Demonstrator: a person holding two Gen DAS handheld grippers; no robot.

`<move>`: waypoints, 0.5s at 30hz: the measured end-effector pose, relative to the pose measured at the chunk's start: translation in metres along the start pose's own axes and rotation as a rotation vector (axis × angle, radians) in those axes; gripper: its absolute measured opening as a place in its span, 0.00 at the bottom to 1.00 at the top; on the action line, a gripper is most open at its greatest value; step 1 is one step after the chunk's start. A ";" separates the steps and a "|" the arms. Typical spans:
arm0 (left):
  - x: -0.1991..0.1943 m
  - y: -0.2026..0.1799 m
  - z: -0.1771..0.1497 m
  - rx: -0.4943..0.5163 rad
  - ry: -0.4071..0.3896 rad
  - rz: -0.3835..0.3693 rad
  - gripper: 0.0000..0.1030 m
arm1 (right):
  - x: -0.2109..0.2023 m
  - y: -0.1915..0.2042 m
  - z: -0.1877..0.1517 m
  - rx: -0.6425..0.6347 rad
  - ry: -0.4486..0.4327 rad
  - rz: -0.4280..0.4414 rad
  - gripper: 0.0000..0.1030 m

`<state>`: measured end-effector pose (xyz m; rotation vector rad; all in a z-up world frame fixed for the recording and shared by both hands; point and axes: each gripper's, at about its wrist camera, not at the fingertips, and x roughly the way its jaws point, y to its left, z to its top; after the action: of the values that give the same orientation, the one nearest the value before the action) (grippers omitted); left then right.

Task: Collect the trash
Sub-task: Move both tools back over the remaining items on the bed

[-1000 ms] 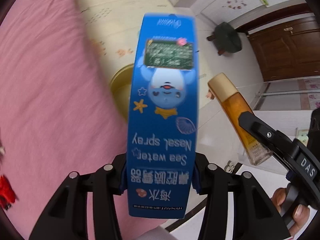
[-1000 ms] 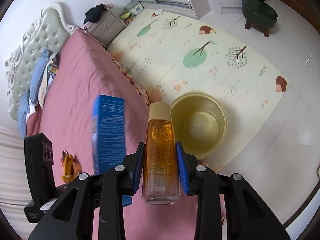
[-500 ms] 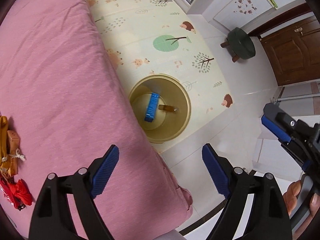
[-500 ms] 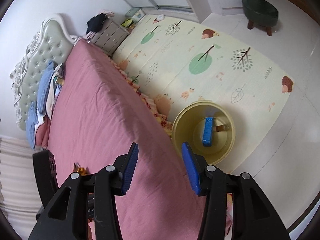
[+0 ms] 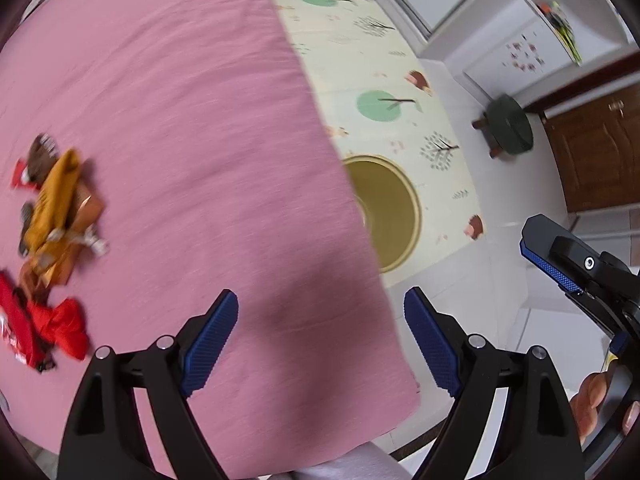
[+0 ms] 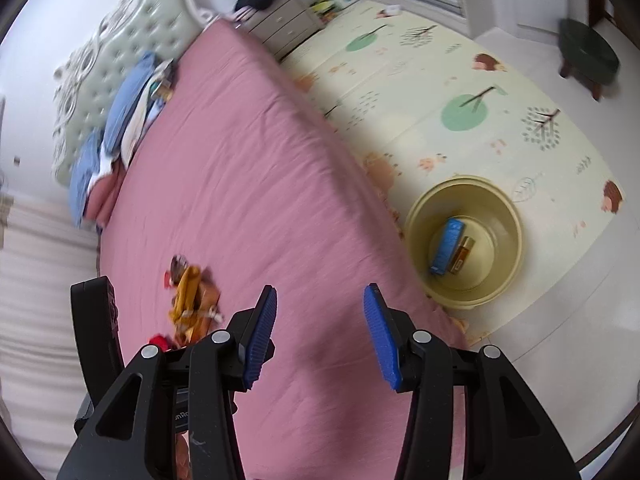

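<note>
A yellow basin (image 6: 500,208) stands on the play mat beside the bed; a blue box (image 6: 447,245) and an amber bottle (image 6: 462,255) lie inside it. In the left wrist view the basin (image 5: 404,200) is partly hidden by the bed edge. A pile of wrappers, yellow (image 5: 54,200) and red (image 5: 60,330), lies on the pink bed, and also shows in the right wrist view (image 6: 192,300). My left gripper (image 5: 320,340) is open and empty above the bed corner. My right gripper (image 6: 320,336) is open and empty above the bed.
The pink bed (image 5: 180,120) fills the left side, with pillows and clothes by the headboard (image 6: 116,120). A patterned play mat (image 6: 460,92) covers the floor. A dark green stool (image 5: 508,128) stands near a wooden door (image 5: 600,152). A dresser (image 6: 280,20) stands at the back.
Both grippers let go of the blue box and the amber bottle, which now lie in the basin. Both views have since swung left over the bed toward the wrappers.
</note>
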<state>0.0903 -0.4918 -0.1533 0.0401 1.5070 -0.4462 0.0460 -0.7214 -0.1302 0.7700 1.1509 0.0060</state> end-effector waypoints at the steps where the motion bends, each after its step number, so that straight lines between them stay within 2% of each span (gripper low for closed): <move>1: -0.004 0.010 -0.004 -0.014 -0.007 0.005 0.82 | 0.004 0.009 -0.003 -0.015 0.009 0.005 0.44; 15: -0.045 0.167 -0.063 -0.249 -0.054 0.040 0.82 | 0.069 0.139 -0.065 -0.206 0.142 0.041 0.44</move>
<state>0.0816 -0.3078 -0.1557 -0.1366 1.4957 -0.2238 0.0745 -0.5561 -0.1222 0.6171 1.2468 0.2136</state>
